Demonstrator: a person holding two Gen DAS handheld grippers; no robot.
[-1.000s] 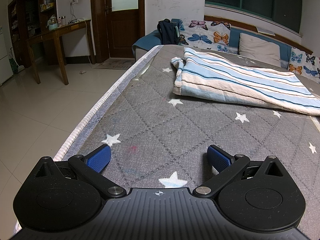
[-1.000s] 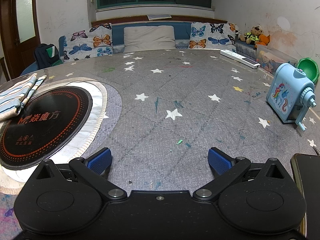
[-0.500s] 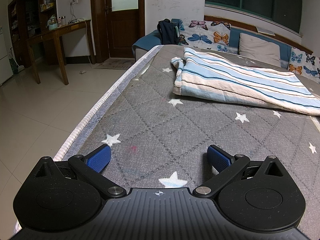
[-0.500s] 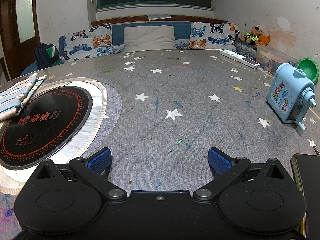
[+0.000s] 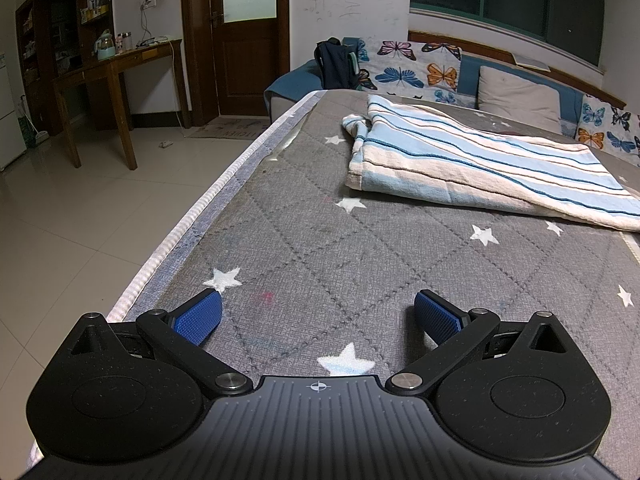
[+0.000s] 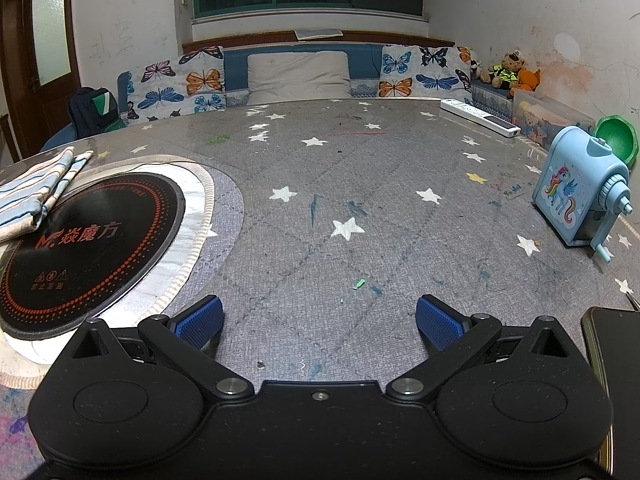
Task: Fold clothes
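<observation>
A striped blue, white and beige cloth (image 5: 472,164) lies folded on the grey star-patterned table cover (image 5: 320,240), well ahead and to the right of my left gripper (image 5: 316,312). That gripper is open, blue pads wide apart, with only bare cover between them. In the right wrist view the same cloth (image 6: 36,196) shows at the far left edge, overlapping the rim of a black round hotplate (image 6: 88,240). My right gripper (image 6: 320,316) is open too, low over the cover, holding nothing and far from the cloth.
The table edge (image 5: 192,224) runs along the left with tiled floor below. A blue unicorn pencil sharpener (image 6: 580,200), a green bowl (image 6: 618,142), a white power strip (image 6: 480,118) and a dark phone (image 6: 616,360) sit on the right. A cushioned bench (image 6: 300,76) lies behind.
</observation>
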